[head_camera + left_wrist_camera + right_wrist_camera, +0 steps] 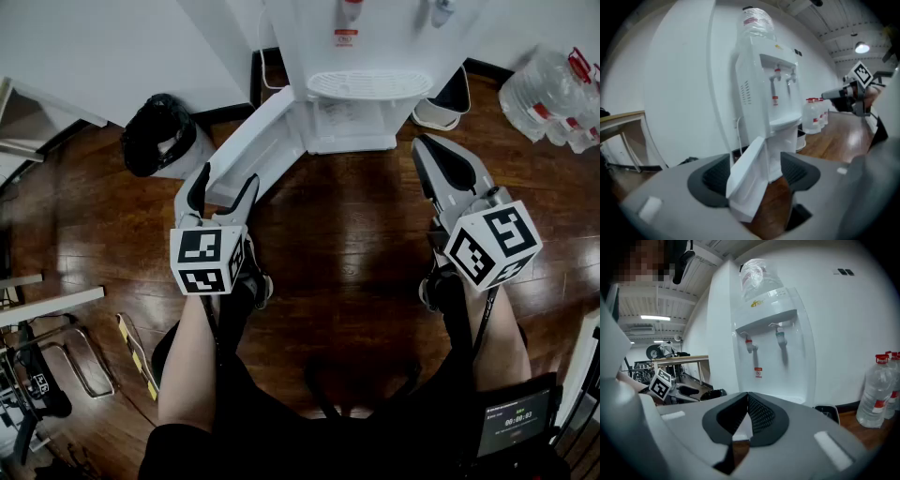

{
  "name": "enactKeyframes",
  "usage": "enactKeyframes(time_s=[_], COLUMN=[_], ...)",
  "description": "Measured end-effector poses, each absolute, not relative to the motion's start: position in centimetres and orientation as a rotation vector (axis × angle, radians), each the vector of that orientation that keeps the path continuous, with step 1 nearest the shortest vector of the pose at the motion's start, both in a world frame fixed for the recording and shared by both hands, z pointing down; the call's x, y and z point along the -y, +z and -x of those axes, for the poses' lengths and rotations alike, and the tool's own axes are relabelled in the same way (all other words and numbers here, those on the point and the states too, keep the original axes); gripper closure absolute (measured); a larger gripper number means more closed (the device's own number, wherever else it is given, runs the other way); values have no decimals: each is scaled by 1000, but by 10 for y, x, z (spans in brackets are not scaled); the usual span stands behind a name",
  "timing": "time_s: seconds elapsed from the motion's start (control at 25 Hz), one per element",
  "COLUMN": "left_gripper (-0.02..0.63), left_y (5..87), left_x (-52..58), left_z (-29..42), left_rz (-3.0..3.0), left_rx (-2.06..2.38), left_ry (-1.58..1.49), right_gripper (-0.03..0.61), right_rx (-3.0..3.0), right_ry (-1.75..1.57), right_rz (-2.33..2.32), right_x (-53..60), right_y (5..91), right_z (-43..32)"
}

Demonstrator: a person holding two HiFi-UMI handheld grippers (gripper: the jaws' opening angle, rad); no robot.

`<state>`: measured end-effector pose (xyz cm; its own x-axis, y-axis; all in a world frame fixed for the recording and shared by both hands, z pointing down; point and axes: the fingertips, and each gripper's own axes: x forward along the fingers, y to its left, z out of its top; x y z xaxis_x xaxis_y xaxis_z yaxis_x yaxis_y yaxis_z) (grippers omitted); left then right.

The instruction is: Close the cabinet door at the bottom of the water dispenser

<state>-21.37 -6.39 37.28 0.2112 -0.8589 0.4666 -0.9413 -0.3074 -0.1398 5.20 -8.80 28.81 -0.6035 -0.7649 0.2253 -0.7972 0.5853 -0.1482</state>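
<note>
Fingers (708,177) of the left gripper (225,184) stand spread wide on either side of the free edge of the white cabinet door (255,142). The door is swung well out to the left from the foot of the water dispenser (361,66), above the dark wooden floor (347,234). The pads do not appear to press on the panel; whether one of them brushes it cannot be told. The right gripper (429,150), its fingers pressed together on nothing, hovers to the right of the dispenser's base, clear of the door and pointed toward the machine. The open compartment under the drip tray (367,84) shows in the head view, so the closing appears not yet begun. By this look the whole swing is left: the door must be pushed round toward the cabinet front until it sits flush.
</note>
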Motion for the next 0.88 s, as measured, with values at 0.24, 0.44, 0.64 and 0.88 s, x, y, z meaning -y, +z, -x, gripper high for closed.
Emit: enactKeyframes(time_s=[0.24, 0.44, 0.64, 0.88], left_gripper=[272, 272, 273, 322], left_y=[400, 422, 440, 463], left_x=[51, 50, 57, 58], left_z=[270, 297, 302, 304], left_rz=[-2084, -2066, -2004, -1948], left_rx=[1735, 1733, 1644, 1556], left_ry=[810, 1043, 959, 1033], right_gripper=[574, 574, 574, 574], right_rx=[2689, 2675, 2660, 2680], right_ry=[327, 245, 234, 302], right_rz=[-1289, -1189, -1158, -1164], right_x=[86, 89, 106, 132], right_y=[287, 301, 313, 312], right_z=[-15, 16, 27, 37])
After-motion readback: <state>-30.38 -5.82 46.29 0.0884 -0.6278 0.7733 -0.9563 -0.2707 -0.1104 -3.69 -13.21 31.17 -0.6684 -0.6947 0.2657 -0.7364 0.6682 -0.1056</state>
